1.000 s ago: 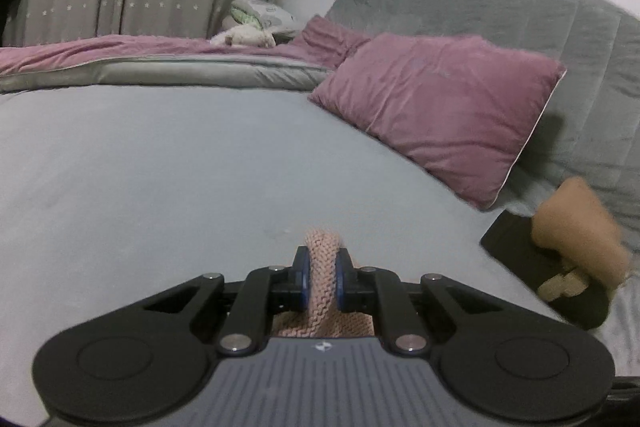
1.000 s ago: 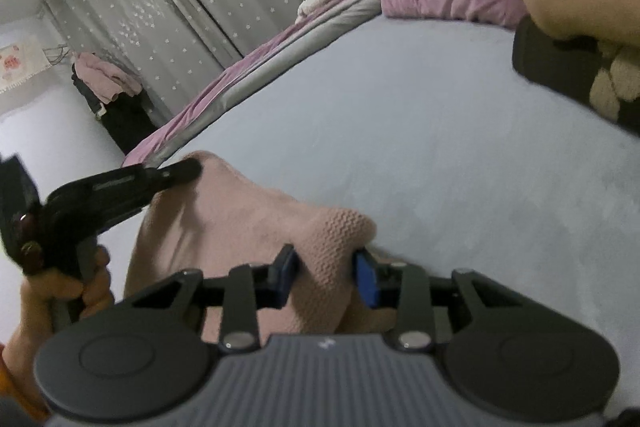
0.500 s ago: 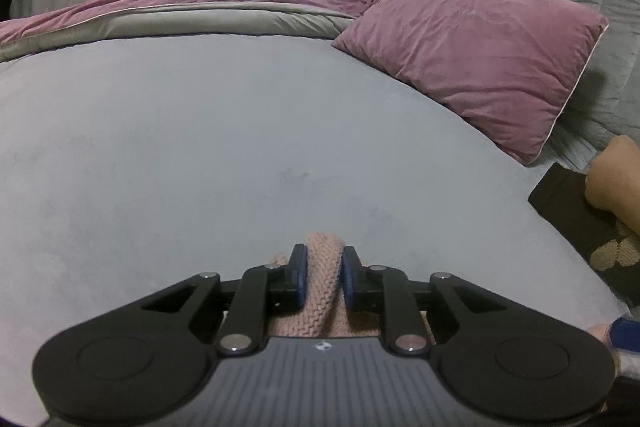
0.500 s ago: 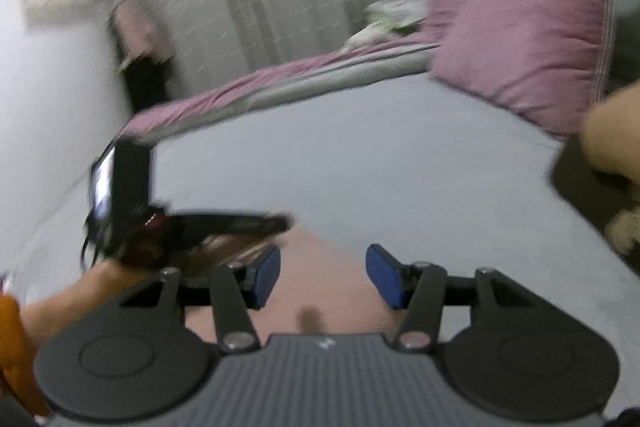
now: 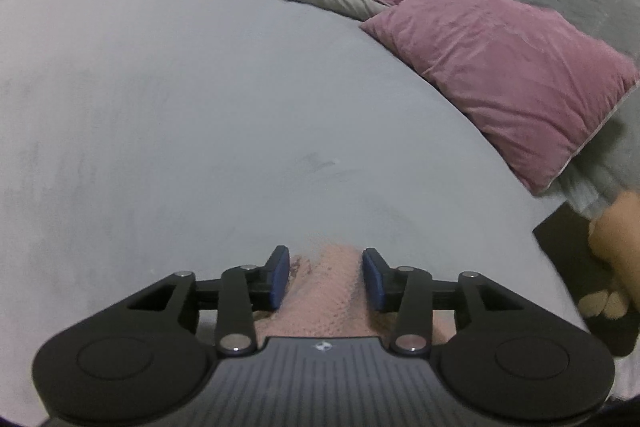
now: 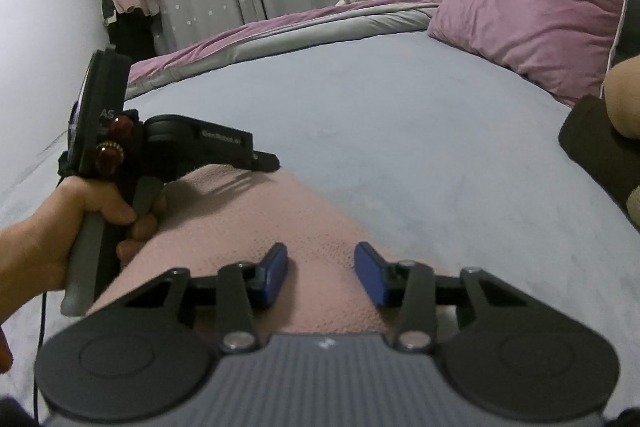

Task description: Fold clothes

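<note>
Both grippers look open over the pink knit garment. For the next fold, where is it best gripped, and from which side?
Probably the pink knit garment's far edge, near the left gripper. It lies flat on the bed, so come in low from beyond that edge and pinch its doubled layers.

The near part of the pink knitted garment point(image 6: 240, 235) disappears beneath the right gripper point(image 6: 321, 277) body; in the left wrist view only a strip of it shows between the blue pads. Right of both tongs, the dark folded cloth point(image 5: 576, 267) with a tan plush thing point(image 6: 624, 95) on it runs off the picture's edge. The left view is blurred far ahead.
</note>
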Motion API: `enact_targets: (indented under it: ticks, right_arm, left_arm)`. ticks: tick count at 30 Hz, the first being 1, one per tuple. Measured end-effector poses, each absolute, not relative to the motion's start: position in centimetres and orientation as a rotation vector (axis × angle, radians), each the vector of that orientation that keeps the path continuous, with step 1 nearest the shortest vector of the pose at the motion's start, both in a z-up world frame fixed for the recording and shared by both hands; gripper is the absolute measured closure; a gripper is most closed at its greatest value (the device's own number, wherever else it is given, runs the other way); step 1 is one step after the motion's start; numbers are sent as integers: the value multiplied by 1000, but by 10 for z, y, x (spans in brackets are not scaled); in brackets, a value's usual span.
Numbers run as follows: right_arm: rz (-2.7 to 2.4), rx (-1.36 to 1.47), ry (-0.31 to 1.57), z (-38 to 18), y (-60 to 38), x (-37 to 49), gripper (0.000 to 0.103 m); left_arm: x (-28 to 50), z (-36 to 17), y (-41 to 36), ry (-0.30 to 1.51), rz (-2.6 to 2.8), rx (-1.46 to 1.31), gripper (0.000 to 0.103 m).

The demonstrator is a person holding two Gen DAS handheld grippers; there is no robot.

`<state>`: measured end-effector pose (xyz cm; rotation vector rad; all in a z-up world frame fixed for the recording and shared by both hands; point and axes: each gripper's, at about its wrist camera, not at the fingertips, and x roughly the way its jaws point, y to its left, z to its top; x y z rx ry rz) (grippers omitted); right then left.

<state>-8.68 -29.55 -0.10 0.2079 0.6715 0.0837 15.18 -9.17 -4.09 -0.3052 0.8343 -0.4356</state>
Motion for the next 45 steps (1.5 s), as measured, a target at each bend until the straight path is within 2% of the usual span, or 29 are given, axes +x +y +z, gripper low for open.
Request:
enact_targets:
  ticks: [9, 13, 21, 28, 31, 33, 41, 43, 45]
  right_arm:
    - [102, 259, 682, 7, -308, -103, 59]
    - [114, 265, 678, 20, -308, -108, 45]
    - [144, 232, 630, 48, -286, -118, 41]
    - [159, 140, 657, 39, -251, -123, 40]
    - [142, 159, 666, 33, -254, -125, 34]
    - [131, 172, 678, 30, -257, -126, 31]
    - [93, 216, 732, 27, -266, -137, 28]
    - [76, 240, 741, 31, -271, -138, 26]
    - [55, 299, 749, 33, -277, -141, 21]
  left_arm:
    - [148, -36, -52, 905, -470, -549, 57]
    - [139, -24, -37, 879, -461, -587, 58]
    - [97, 9, -7, 719, -465, -502, 58]
    - [69, 1, 4, 710, -490, -394, 58]
    - [64, -10, -4, 752, -465, -294, 58]
    - [64, -15, -9, 763, -451, -234, 53]
    - [43, -8, -25, 718, -436, -98, 48]
    - [44, 1, -29, 724, -448, -63, 43]
    - [52, 4, -26, 758, -487, -90, 29]
